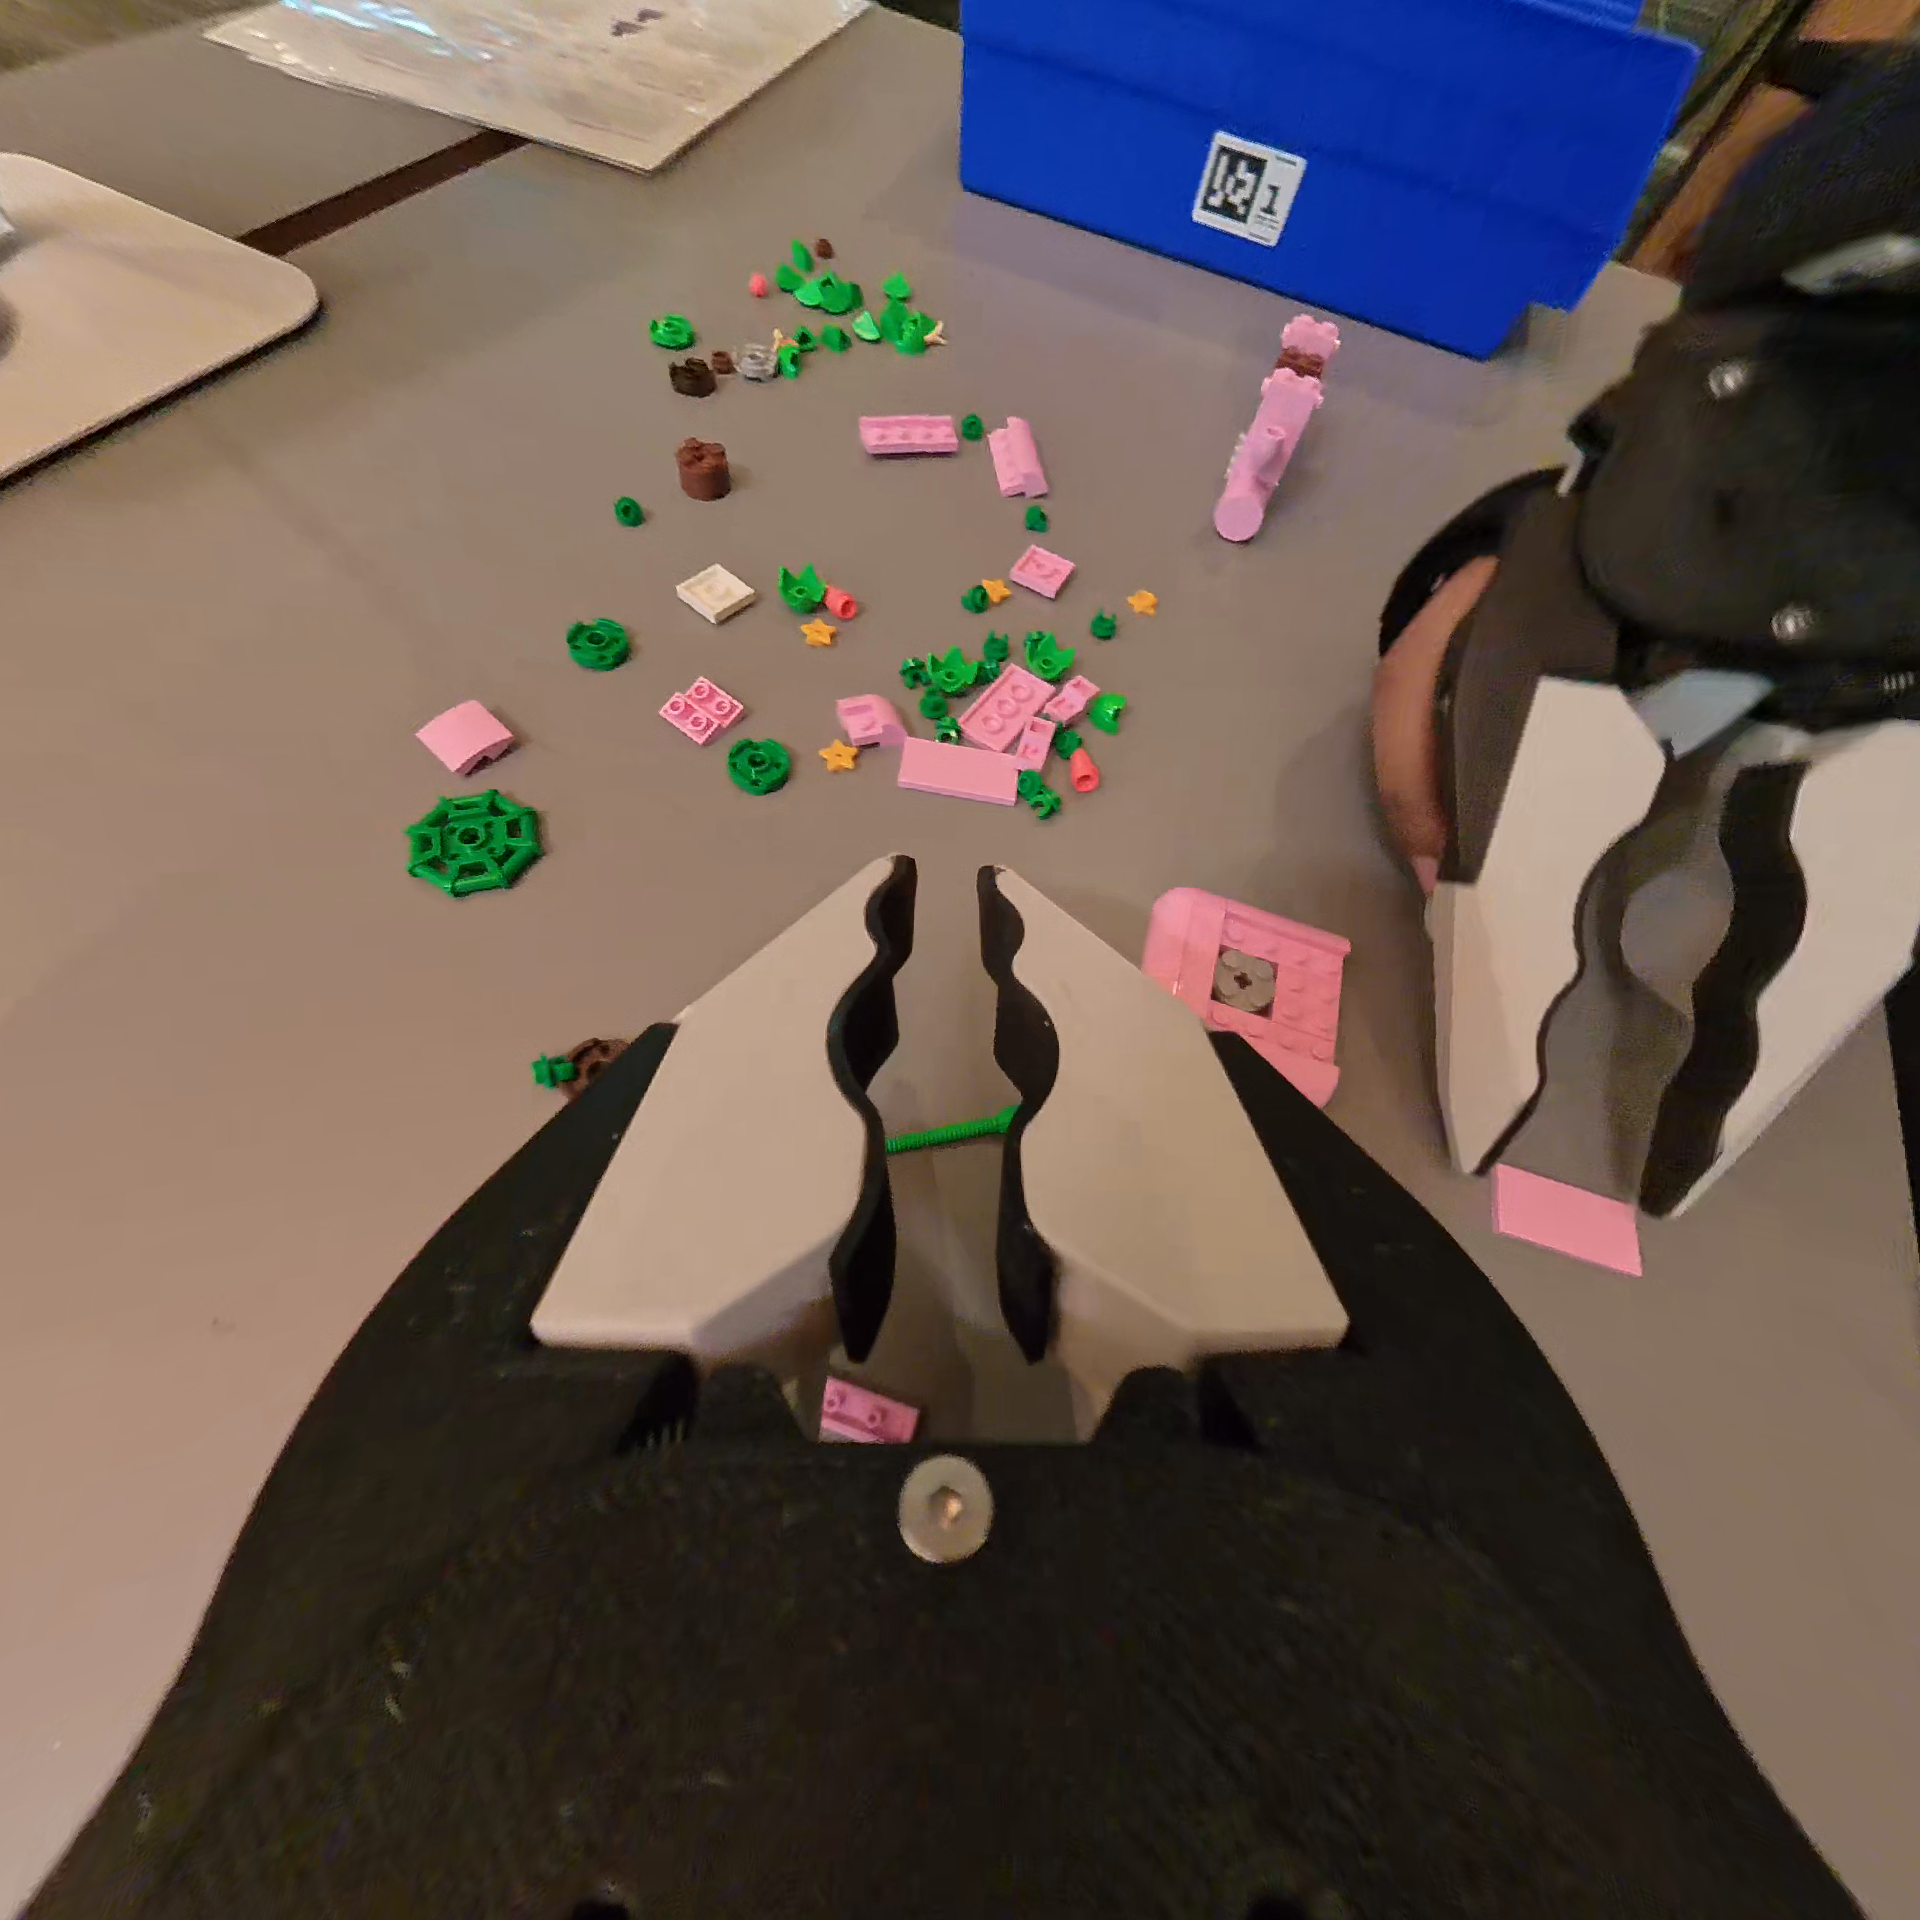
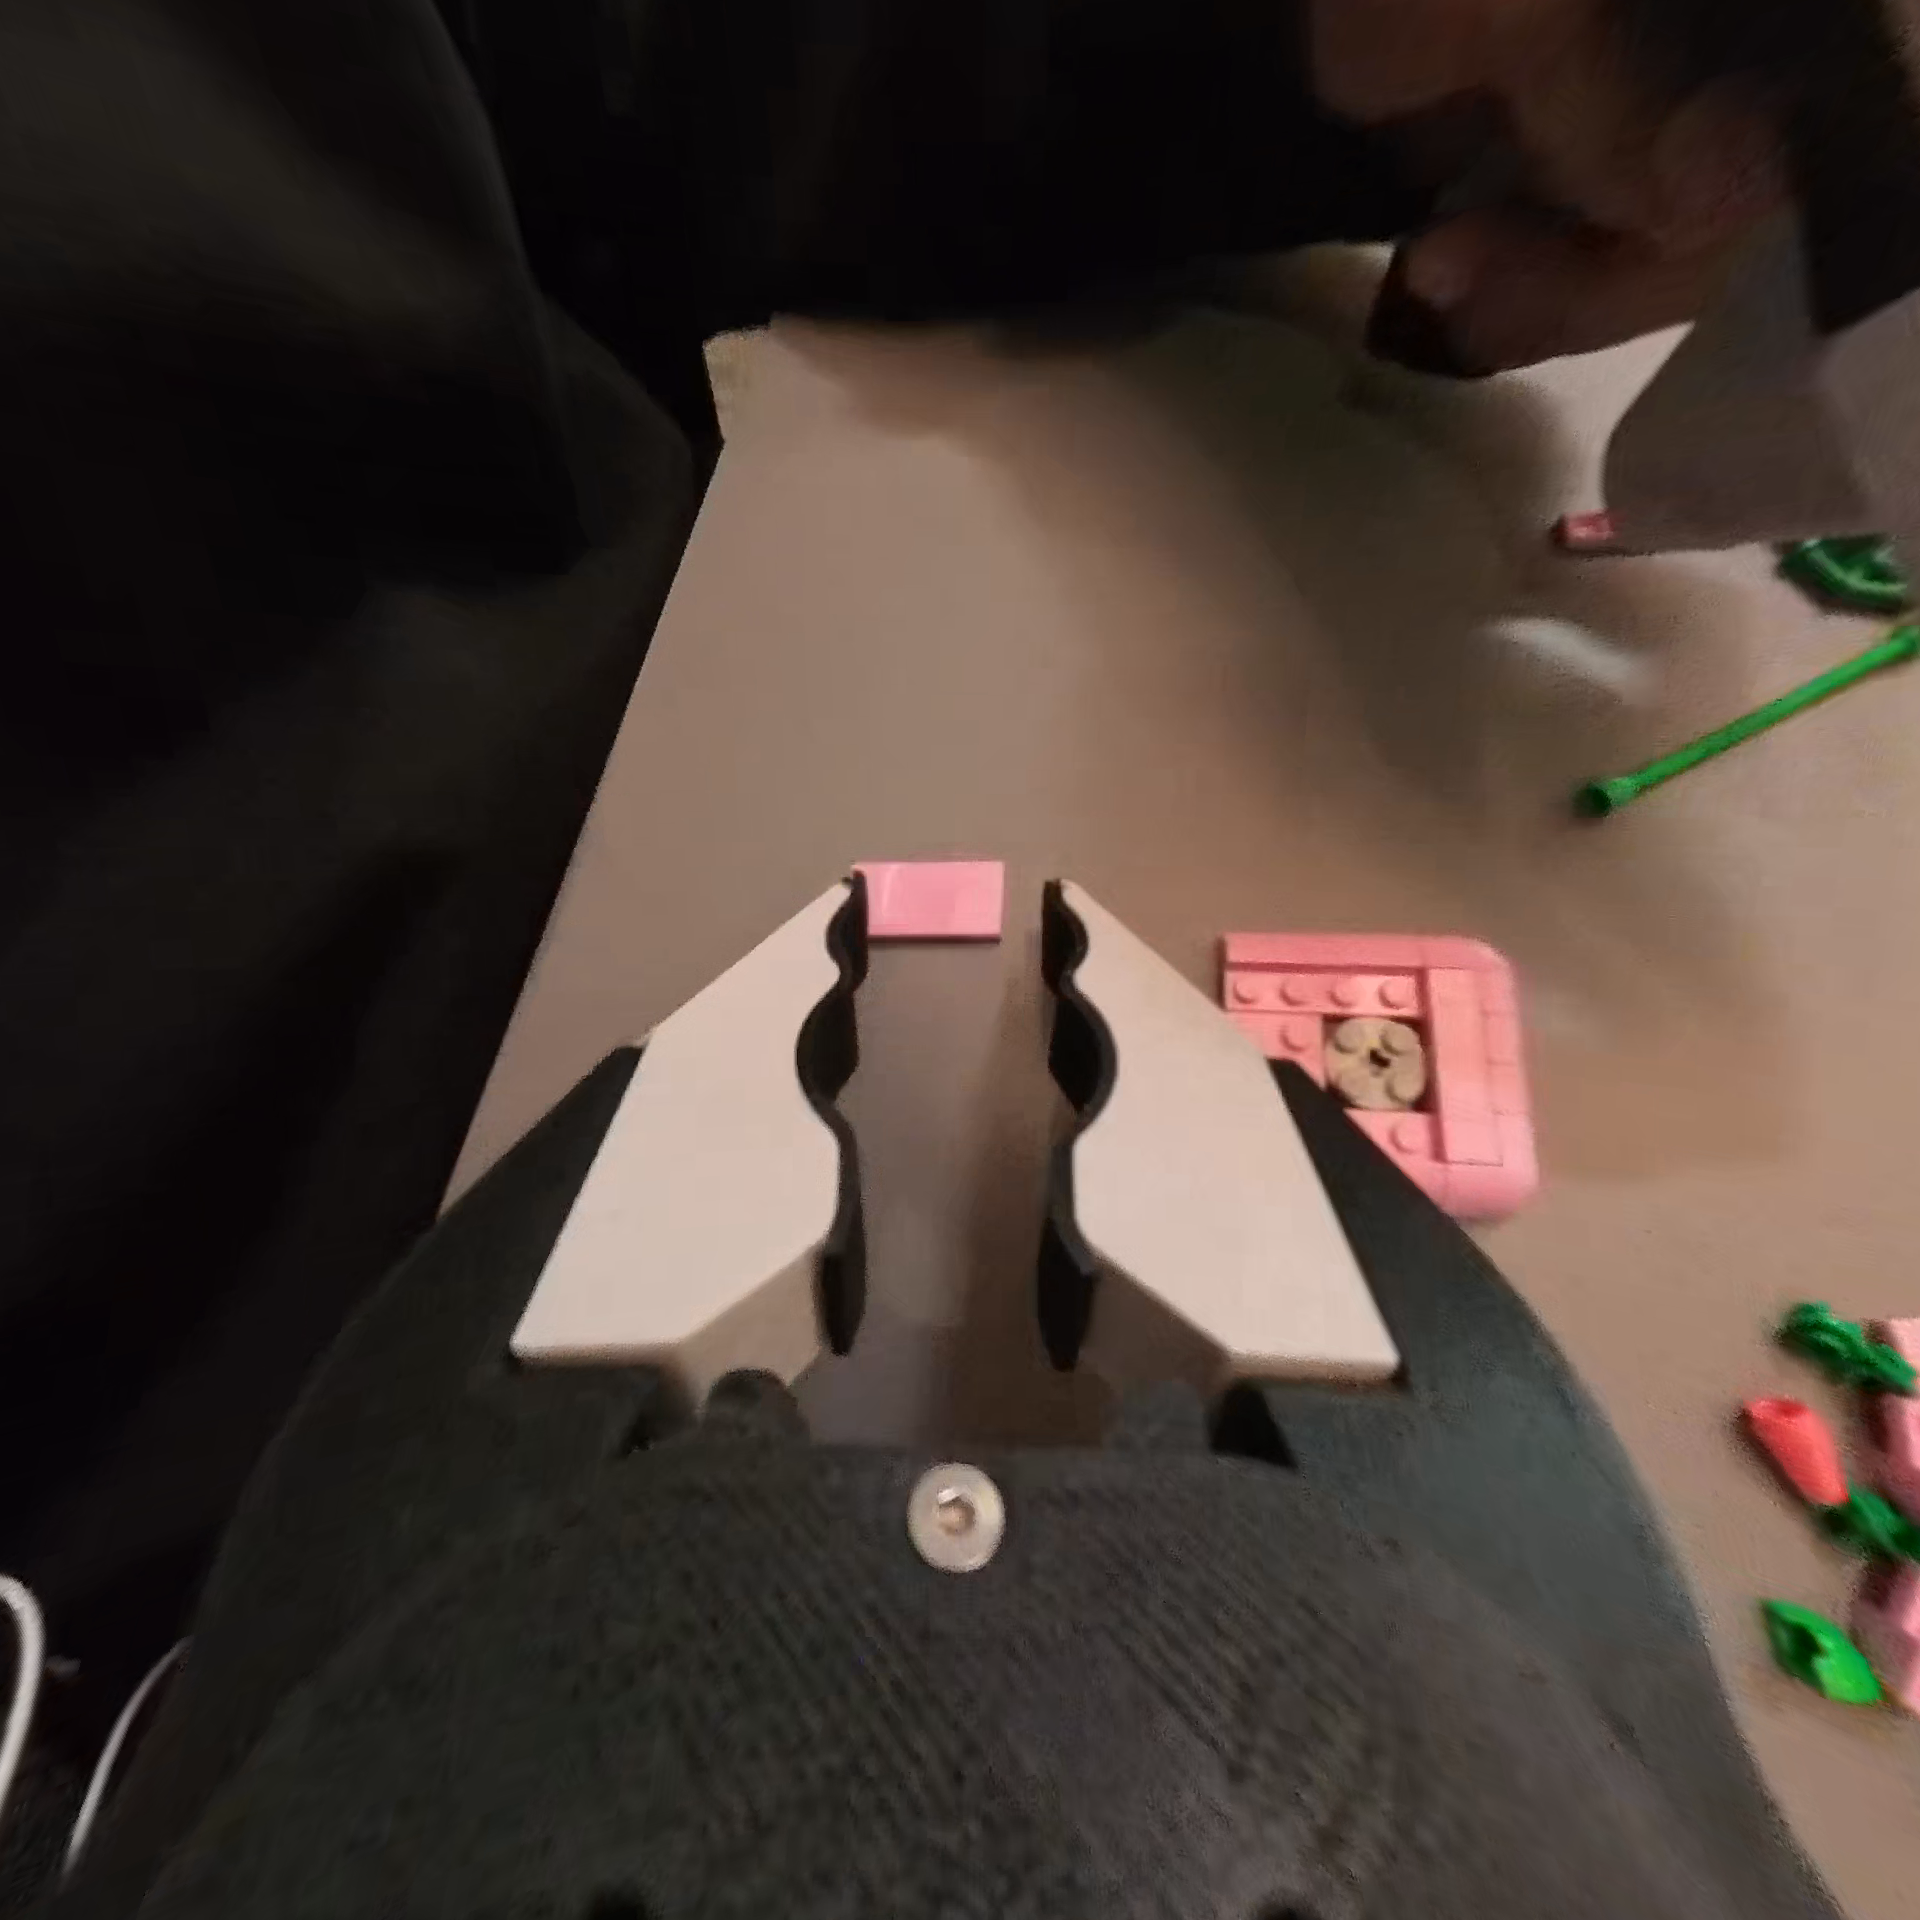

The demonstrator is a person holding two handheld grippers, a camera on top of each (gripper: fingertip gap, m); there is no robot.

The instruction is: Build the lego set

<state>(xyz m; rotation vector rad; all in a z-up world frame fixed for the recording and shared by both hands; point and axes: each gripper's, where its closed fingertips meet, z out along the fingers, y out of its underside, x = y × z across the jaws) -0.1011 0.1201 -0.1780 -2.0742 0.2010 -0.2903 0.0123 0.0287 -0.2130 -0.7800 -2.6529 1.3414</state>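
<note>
A pink square base (image 1: 1273,987) with a grey round piece in its middle lies on the grey table, also in the right wrist view (image 2: 1382,1070). A flat pink tile (image 2: 935,899) lies on the table at the tips of my right gripper (image 2: 954,885), which is open and empty; the tile sits between the tips against the left finger. In the left wrist view the right gripper (image 1: 1569,1184) stands over the tile (image 1: 1567,1218). My left gripper (image 1: 945,871) is left of the base, jaws a small way apart, holding nothing. A green rod (image 1: 951,1132) lies under it.
Loose pink, green and brown pieces (image 1: 977,707) are scattered ahead, with a green web piece (image 1: 473,842) and a pink stem assembly (image 1: 1273,447). A blue box (image 1: 1351,125), papers (image 1: 540,62) and a white tray (image 1: 125,301) stand behind. The table edge (image 2: 644,665) and dark clothing are near the tile. My left gripper's tips are some 11 centimetres from the green web piece (image 1: 473,842).
</note>
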